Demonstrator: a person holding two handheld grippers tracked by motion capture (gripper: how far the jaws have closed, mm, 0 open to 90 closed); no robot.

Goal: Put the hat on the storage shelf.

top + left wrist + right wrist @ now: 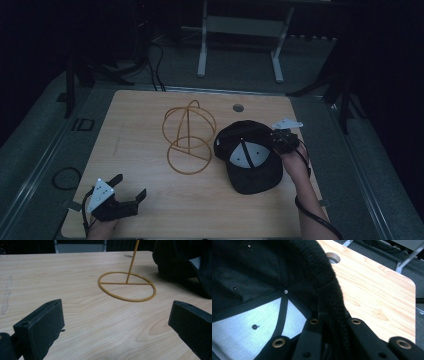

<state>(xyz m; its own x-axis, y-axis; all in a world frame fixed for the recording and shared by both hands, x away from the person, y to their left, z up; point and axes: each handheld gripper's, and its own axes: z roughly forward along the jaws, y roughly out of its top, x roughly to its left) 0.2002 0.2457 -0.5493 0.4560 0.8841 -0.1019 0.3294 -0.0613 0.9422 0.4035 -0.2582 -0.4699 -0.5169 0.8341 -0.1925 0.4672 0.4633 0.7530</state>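
— What is the right claw (274,141) doing?

— It is pinching the rim of the black cap (248,159), which is lying upside down on the wooden table (140,200); the cap's pale lining is facing up just left of the claw.

— And the left claw (131,188)?

— It is hovering near the table's front corner, jaws spread wide, holding nothing. The yellow wire stand (127,285) is standing ahead of it, just beside the cap.
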